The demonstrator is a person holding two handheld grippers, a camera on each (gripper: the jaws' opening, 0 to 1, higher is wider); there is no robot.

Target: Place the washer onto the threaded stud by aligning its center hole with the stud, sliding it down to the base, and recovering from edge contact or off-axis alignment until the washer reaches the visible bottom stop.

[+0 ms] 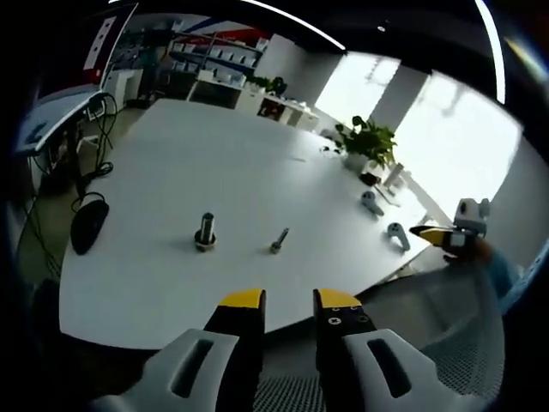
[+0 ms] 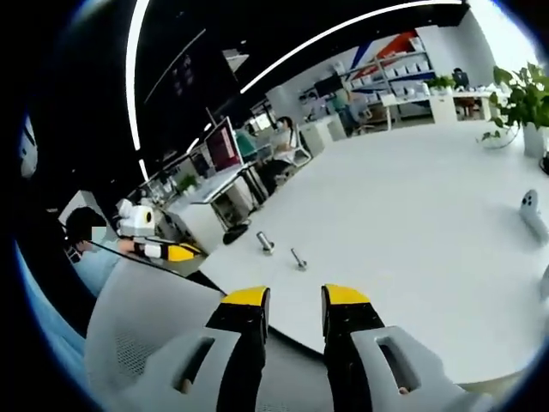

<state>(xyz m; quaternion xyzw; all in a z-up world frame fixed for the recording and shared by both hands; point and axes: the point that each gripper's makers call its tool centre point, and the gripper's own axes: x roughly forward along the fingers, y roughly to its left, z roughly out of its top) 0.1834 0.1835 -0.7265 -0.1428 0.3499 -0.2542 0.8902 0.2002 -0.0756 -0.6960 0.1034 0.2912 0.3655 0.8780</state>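
White round table (image 1: pixel 171 146) | threaded stud (image 1: pixel 205 231) upright on it, smaller bolt (image 1: pixel 280 241) just beside | washer cannot be told apart | left gripper (image 1: pixel 288 302) jaws apart, empty | right gripper (image 2: pixel 294 298) jaws apart, empty

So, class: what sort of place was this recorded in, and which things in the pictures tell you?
Probably an open-plan office or lab. A large white table stands by desks with monitors, stocked shelving lines the back wall, and a potted plant sits near bright windows.
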